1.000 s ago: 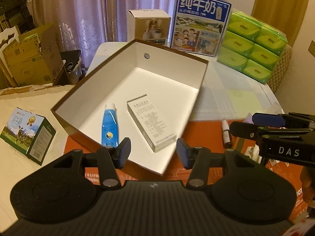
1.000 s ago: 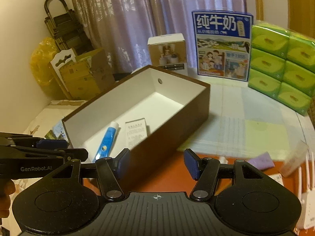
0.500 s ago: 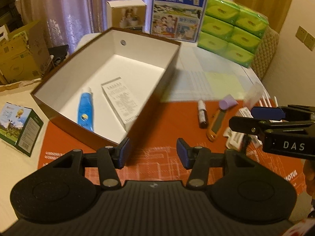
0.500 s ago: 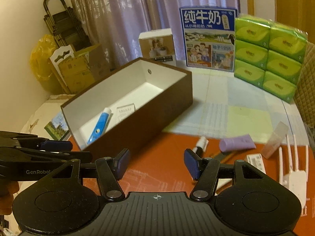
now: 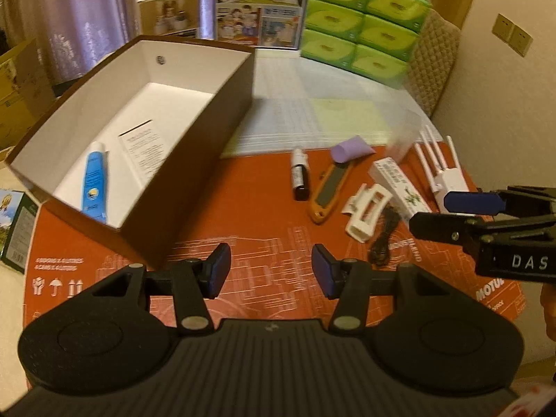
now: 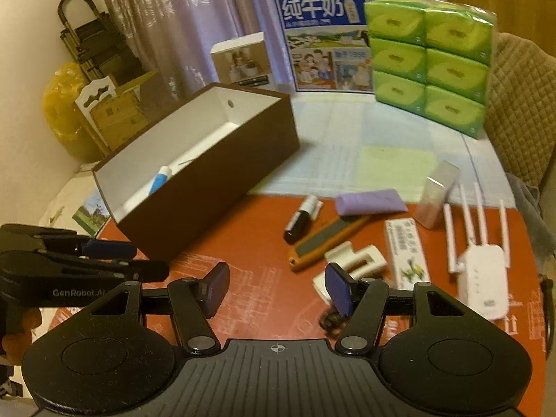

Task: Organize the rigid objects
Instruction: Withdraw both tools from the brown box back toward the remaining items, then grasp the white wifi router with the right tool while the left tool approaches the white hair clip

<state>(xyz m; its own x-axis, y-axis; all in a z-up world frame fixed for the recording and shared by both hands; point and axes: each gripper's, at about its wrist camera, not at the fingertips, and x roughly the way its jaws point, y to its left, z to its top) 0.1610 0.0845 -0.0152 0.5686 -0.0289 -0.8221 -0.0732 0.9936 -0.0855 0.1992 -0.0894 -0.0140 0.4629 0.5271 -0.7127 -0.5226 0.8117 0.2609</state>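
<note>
A brown box with white inside holds a blue tube and a flat white carton. On the orange mat to its right lie a marker, an orange utility knife, a purple tube, a white clip, a white-green carton, a black cable and a white router. My left gripper is open and empty above the mat. My right gripper is open and empty, near the white clip.
At the table's back stand a blue milk carton, green tissue packs and a small white box. A clear plastic case stands by the router. A small green box lies left of the mat.
Both grippers have swung right, away from the box and toward the loose items on the mat. Both stay open and empty.
</note>
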